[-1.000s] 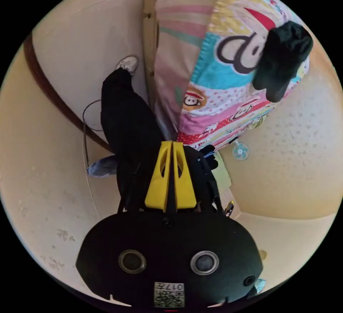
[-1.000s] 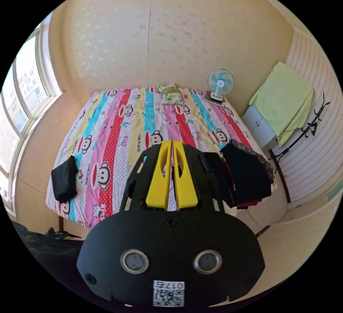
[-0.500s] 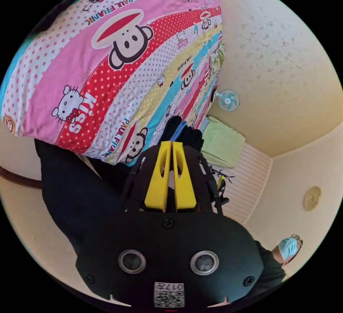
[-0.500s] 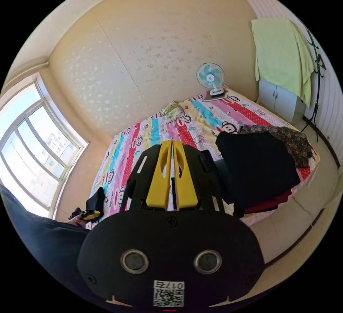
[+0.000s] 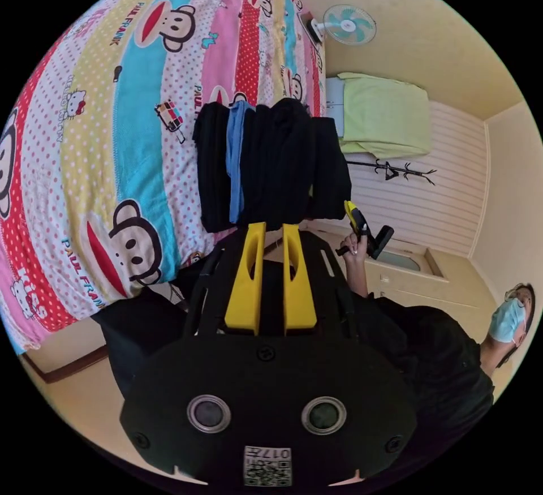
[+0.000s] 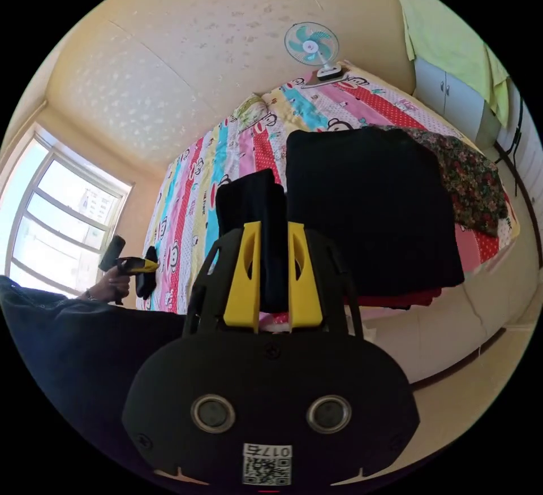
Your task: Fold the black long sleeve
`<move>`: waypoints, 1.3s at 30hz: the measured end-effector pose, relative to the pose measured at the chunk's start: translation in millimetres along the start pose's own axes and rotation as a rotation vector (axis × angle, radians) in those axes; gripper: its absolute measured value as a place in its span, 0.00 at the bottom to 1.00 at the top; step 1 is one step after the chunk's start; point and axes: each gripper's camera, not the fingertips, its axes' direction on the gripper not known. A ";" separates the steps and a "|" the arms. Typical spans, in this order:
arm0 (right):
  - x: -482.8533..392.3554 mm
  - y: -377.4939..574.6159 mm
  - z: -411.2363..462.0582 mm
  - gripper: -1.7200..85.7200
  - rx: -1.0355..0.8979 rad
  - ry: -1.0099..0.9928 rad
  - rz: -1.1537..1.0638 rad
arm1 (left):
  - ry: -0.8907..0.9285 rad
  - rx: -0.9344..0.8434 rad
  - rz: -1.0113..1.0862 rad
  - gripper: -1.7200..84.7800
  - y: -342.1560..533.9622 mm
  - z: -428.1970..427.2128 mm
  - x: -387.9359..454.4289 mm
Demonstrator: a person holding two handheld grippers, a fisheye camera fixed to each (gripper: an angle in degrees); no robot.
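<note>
Tongs: two, parted, near one clothes pile.

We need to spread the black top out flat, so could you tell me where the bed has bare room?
The bedspread is bare across its middle, between the pillow and fan at the head and the small black bundle near the window side. The near corner is crowded: the clothes pile and floral garment.

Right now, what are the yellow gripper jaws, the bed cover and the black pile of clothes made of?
The left gripper jaws look like hard matte plastic: smooth, moulded, with cut-out slots. The bed cover seems thin printed cloth, probably cotton, with dots and cartoons. The black clothes look like soft, dull fabric; the exact kind is unclear.
</note>
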 end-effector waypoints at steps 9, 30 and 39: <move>-26.3 -49.6 -17.6 0.16 0.078 0.279 -0.094 | -0.137 -0.137 0.130 0.09 -35.3 89.9 44.4; -160.6 36.9 -249.3 0.06 0.494 -0.815 -0.823 | 0.564 0.155 0.370 0.23 -73.4 -9.8 84.3; -306.5 177.3 -124.6 0.06 -0.009 -1.044 -1.036 | 0.659 0.001 0.081 0.18 -53.1 -52.5 30.8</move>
